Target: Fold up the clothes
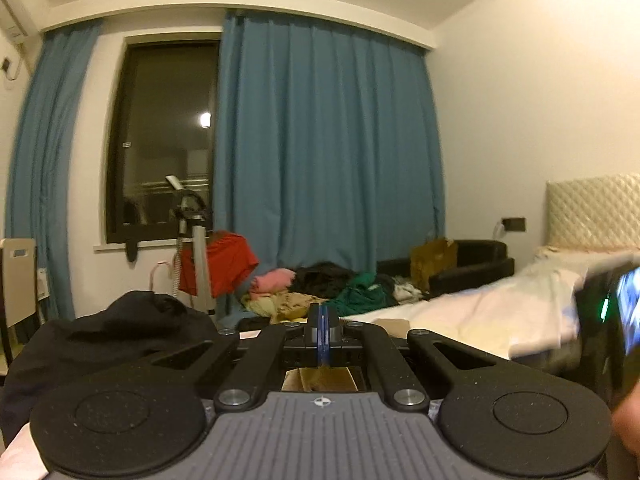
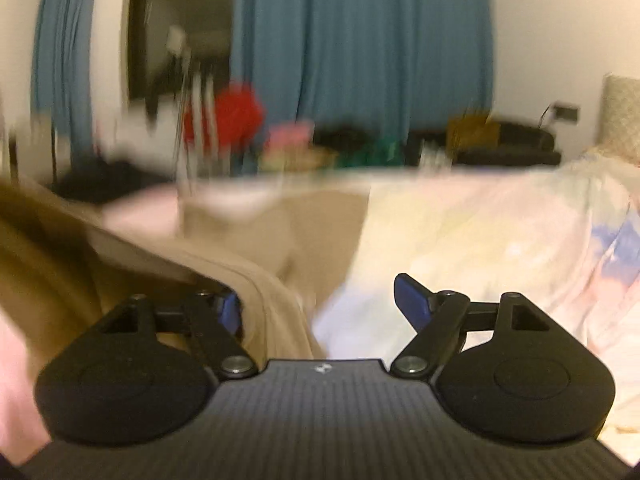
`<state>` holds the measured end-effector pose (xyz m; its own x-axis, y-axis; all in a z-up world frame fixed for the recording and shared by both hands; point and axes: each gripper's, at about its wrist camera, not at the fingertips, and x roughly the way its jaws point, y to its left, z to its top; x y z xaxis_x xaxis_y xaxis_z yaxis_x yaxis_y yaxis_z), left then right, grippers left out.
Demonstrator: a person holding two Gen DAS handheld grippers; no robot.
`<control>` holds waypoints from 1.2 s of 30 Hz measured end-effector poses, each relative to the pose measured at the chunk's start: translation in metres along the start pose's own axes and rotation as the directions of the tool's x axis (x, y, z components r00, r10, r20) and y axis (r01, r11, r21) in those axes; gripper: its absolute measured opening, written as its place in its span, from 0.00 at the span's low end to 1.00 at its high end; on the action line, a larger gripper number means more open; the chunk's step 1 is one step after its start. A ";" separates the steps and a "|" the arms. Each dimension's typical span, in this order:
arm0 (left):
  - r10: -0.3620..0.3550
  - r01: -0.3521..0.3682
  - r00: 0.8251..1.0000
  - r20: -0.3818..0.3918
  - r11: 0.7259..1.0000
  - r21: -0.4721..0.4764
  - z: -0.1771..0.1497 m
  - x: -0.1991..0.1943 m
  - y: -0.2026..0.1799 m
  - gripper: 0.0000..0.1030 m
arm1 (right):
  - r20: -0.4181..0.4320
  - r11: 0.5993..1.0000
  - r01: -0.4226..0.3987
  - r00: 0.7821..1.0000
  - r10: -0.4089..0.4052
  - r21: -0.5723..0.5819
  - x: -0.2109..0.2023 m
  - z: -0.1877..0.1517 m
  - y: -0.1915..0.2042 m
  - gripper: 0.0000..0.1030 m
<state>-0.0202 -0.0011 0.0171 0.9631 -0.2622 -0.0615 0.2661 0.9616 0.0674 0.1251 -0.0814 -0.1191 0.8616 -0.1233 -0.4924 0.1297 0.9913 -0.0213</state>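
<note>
- The tan garment point(image 2: 132, 256) shows clearly only in the right wrist view: it lies rumpled on the bed point(image 2: 480, 232), spreading from the left edge toward the middle, one fold draped against the right gripper's left finger.
- The bed, under a pale patterned sheet, fills the right half of that view; the left wrist view shows it from farther off, with its quilted headboard point(image 1: 592, 208).
- Two blue curtains point(image 1: 328, 152) flank a dark window in the left view (sharp there, smeared with motion blur in the right).
- A black garment point(image 1: 104, 332) is heaped just left of the left gripper; only the left view shows it plainly.
- A pile of clothes point(image 1: 320, 288) lies on the floor below the curtain: pink, black, green, yellowish.
- The right gripper point(image 2: 320, 308) sits low over the bed, its blue-padded fingers spread wide and clamping nothing.
- The left gripper point(image 1: 322, 328) points level across the room, fingers pressed together; a sliver of tan cloth shows beneath them, but I cannot tell whether it is pinched.
</note>
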 end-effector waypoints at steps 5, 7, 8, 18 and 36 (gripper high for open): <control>0.042 -0.043 0.998 -0.055 0.999 -0.018 -0.002 0.006 0.008 0.01 | -0.236 0.996 -0.038 0.970 0.055 0.075 0.034 -0.025 -0.001 0.74; 0.058 -0.059 0.994 -0.093 0.998 -0.003 -0.005 0.010 0.010 0.01 | -0.146 0.990 -0.009 0.989 0.030 0.138 0.022 -0.017 -0.011 0.67; 0.064 -0.064 0.992 -0.113 0.998 0.001 -0.007 0.012 0.011 0.01 | -0.092 0.988 -0.009 0.996 0.023 0.156 0.014 -0.012 -0.015 0.56; 0.018 -0.020 0.926 -0.377 1.000 -0.002 -0.036 0.043 0.027 0.09 | 0.168 0.969 -0.193 0.972 0.167 0.152 -0.023 0.014 -0.009 0.10; 0.131 0.056 0.909 -0.396 0.902 0.428 -0.105 0.056 -0.053 0.64 | 0.168 0.944 -0.226 0.968 0.189 0.240 -0.022 0.018 -0.031 0.10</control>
<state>0.0156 -0.0581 -0.0944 0.8937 -0.0800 -0.4414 0.3120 0.8178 0.4835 0.1113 -0.1107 -0.0921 0.9404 0.0605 -0.3346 0.0456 0.9527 0.3004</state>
